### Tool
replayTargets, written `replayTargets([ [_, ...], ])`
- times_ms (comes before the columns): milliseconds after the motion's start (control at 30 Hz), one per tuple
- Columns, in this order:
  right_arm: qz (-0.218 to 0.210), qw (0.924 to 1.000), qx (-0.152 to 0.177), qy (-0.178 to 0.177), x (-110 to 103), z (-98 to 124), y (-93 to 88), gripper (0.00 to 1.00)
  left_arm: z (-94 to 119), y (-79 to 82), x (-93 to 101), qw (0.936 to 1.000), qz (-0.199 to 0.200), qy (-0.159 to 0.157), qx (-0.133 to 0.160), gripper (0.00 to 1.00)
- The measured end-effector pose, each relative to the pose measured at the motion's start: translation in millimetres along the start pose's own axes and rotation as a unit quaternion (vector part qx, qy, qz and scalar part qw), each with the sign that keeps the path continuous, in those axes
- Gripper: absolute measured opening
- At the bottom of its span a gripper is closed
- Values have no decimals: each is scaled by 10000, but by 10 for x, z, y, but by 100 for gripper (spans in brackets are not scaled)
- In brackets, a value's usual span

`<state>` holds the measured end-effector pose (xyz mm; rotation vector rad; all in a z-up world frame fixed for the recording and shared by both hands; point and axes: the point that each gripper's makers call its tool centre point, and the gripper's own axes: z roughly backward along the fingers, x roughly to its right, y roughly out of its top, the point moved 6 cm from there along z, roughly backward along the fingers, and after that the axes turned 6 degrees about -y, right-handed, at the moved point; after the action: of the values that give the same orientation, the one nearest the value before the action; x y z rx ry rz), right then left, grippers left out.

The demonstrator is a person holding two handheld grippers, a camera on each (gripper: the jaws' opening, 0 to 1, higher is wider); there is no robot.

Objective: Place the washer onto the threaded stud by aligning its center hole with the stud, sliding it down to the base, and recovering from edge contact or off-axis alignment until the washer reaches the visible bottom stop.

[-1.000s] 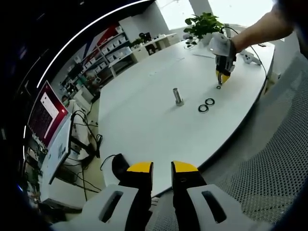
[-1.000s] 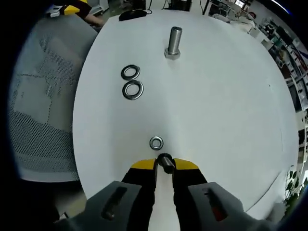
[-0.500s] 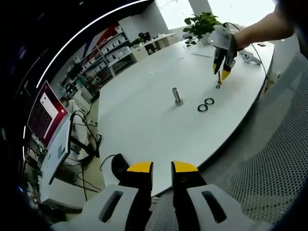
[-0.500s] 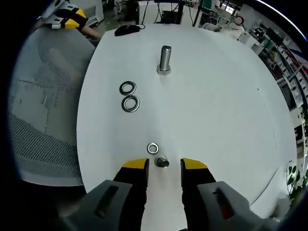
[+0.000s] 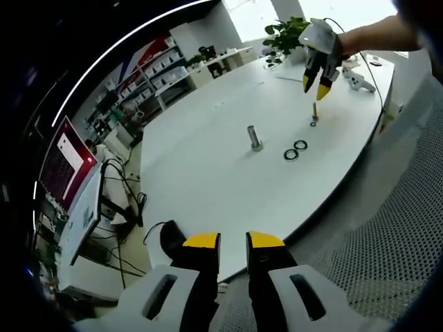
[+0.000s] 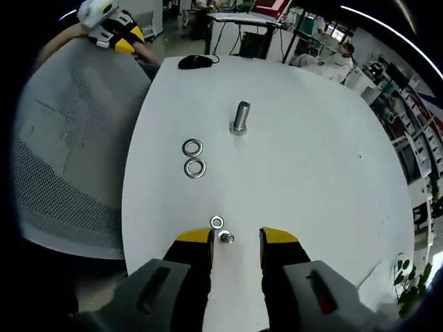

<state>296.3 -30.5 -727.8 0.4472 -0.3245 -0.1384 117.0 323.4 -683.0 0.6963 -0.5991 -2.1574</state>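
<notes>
The large threaded stud [image 6: 240, 117] [image 5: 255, 137] stands upright on the white table [image 6: 304, 173]. Two bigger washers [image 6: 192, 146] [image 6: 195, 167] lie flat left of it, also seen as a pair of washers [image 5: 295, 149] in the left gripper view. A small washer [image 6: 217, 222] lies by a small bolt [image 6: 225, 237] [image 5: 315, 111], which stands free on the table. My right gripper [image 6: 237, 238] [image 5: 314, 88] hangs open above the bolt, holding nothing. My left gripper [image 5: 234, 242] [image 6: 124, 38] sits off the table's edge, jaws close together and empty.
A black mouse [image 6: 196, 61] [image 5: 172, 235] lies at the table edge nearest my left gripper. A grey mesh chair [image 6: 62, 159] [image 5: 394, 228] stands beside the table. A potted plant [image 5: 291, 31], a monitor [image 5: 66, 159] and shelves surround it. A person's arm [image 5: 374, 34] holds the right gripper.
My right gripper opened and let go of the small bolt, then rose away from it. The bolt now stands by the small washer. The left gripper stayed put.
</notes>
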Motion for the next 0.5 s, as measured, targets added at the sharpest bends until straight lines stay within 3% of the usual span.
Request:
replayTargets([
  [333,274,9996,68,76,-5,72,138,28,5,-3,-1,10000,-4,25,41,12],
  [500,574,9977,96,360,-81,78,214,27,5,-6,4,10000,-8,3,37,13],
])
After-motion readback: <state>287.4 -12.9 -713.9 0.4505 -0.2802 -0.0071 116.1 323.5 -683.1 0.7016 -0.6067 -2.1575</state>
